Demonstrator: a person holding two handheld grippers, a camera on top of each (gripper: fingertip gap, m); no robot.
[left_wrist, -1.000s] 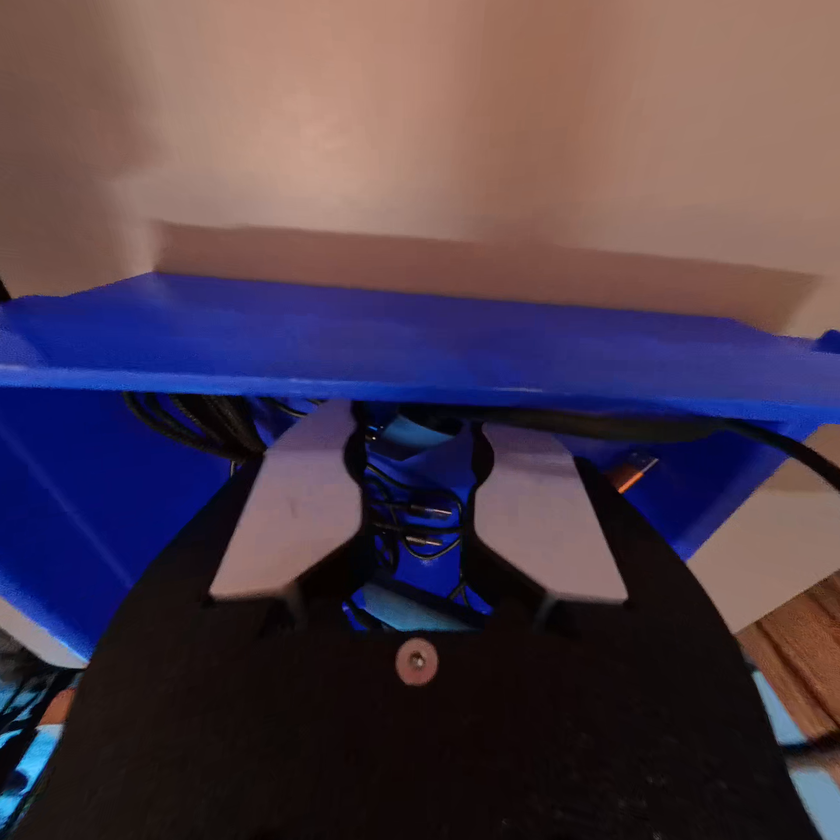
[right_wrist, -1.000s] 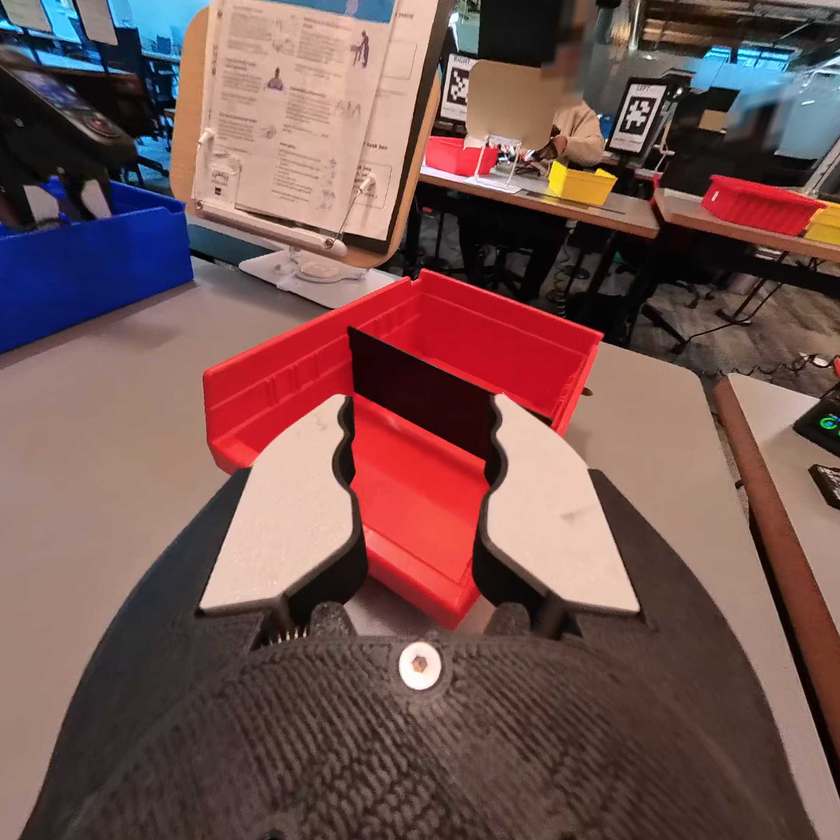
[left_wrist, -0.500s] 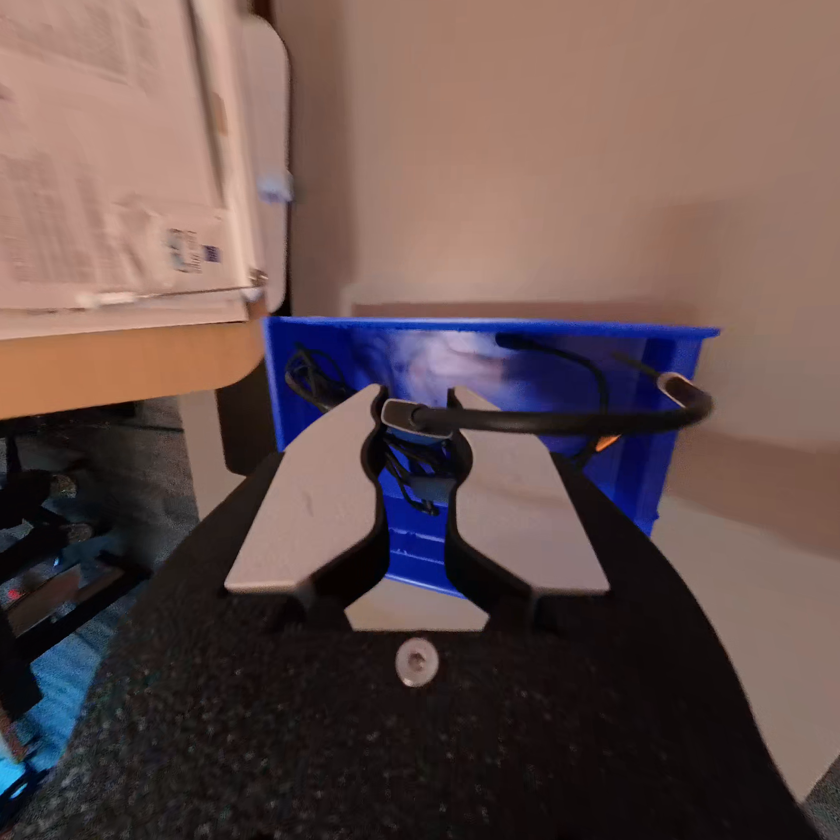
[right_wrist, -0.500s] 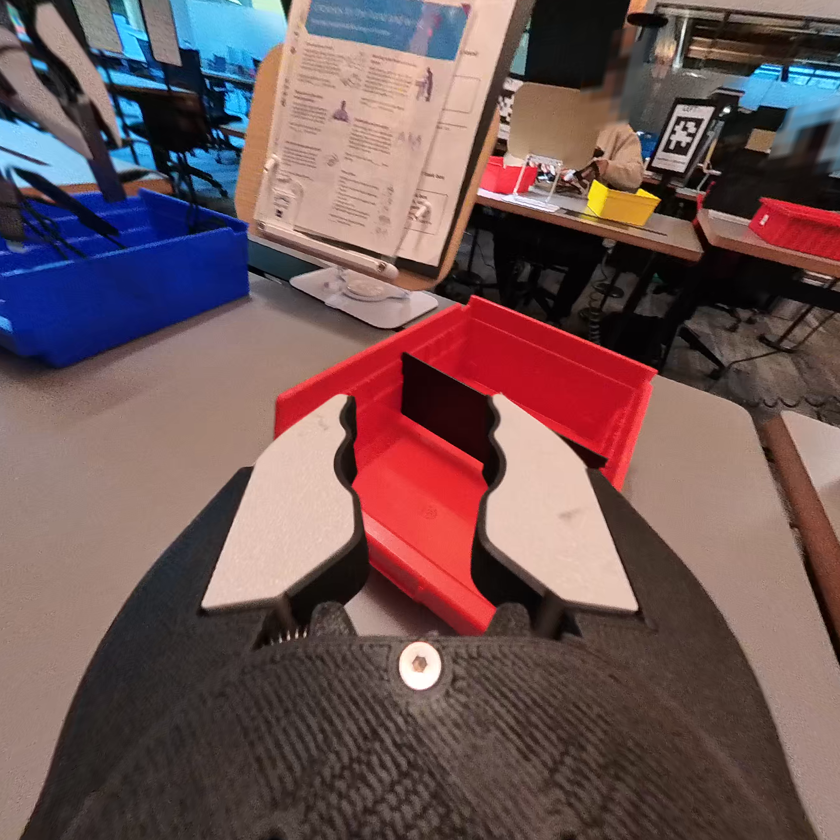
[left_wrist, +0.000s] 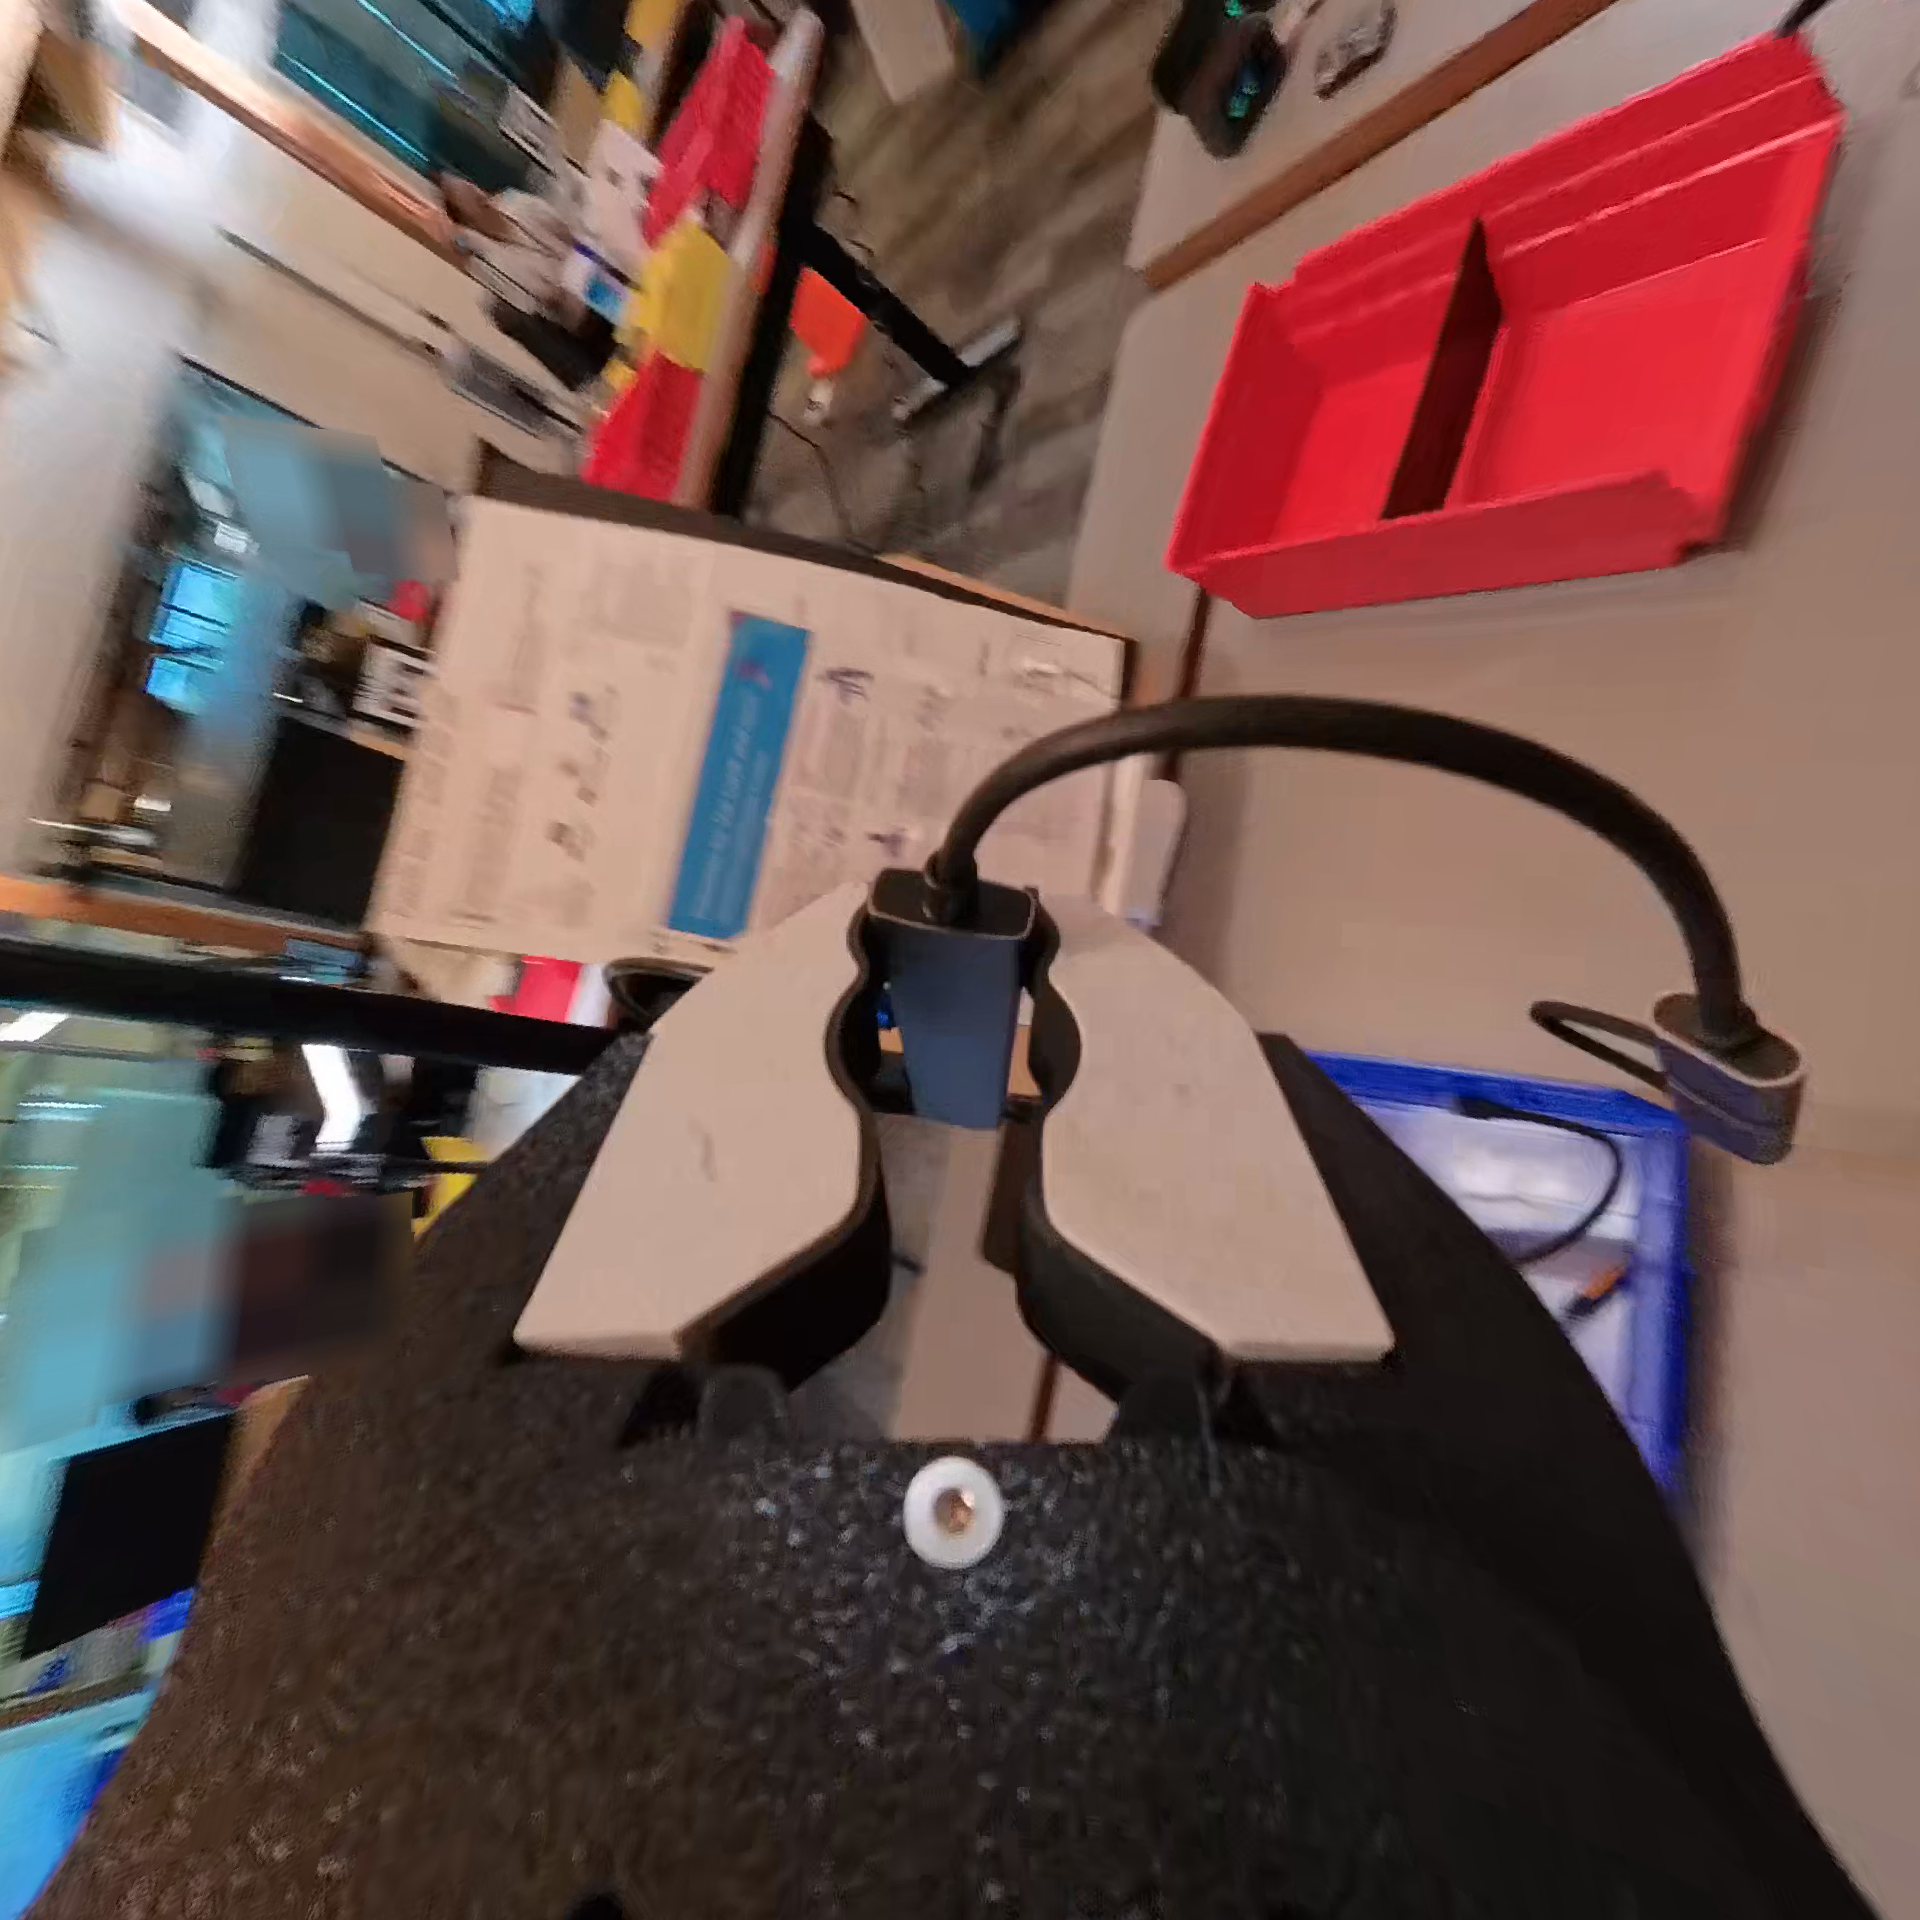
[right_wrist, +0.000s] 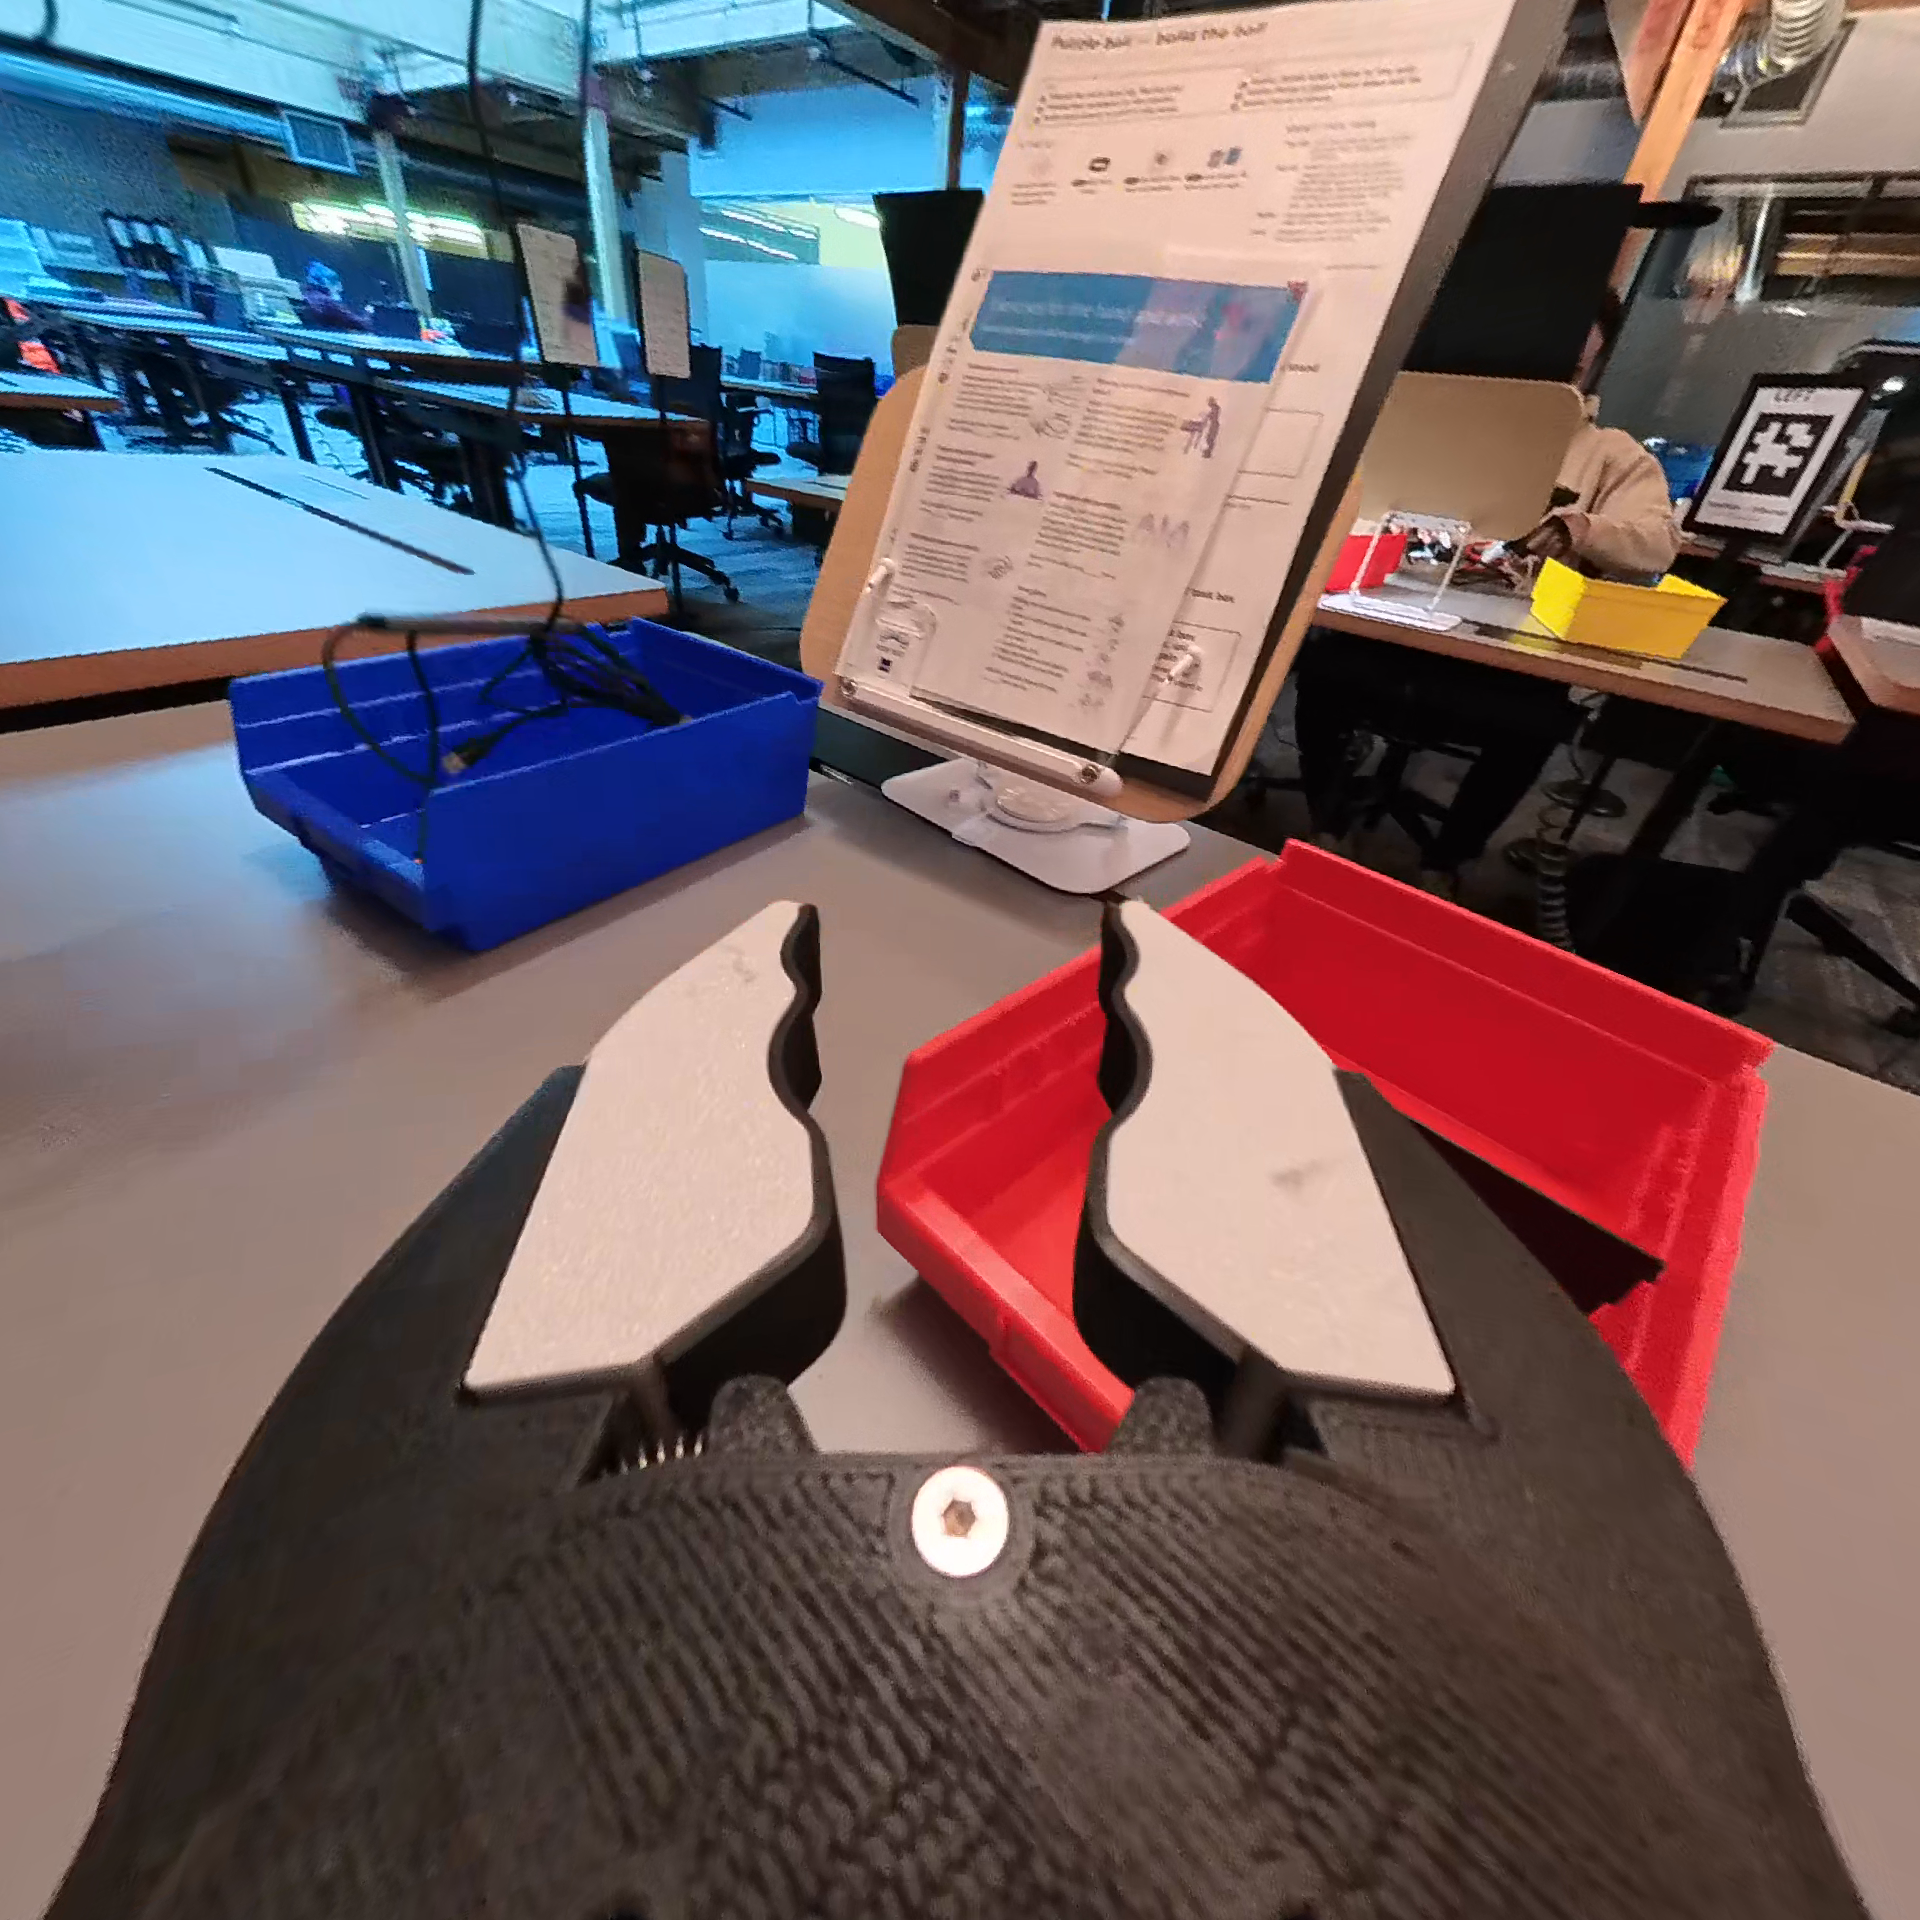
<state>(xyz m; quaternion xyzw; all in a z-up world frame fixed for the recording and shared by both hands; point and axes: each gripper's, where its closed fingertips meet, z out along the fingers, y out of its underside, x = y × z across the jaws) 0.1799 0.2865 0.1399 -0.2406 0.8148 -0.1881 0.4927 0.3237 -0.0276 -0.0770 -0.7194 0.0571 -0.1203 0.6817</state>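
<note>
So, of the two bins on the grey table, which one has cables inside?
The blue bin, left of the document stand: black cables lie in it. The red bin shows only a black divider.

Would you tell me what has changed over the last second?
The left gripper took a short black cable by one plug and lifted it out of the blue bin. The right gripper opened wider, empty. The red bin stayed put.
</note>
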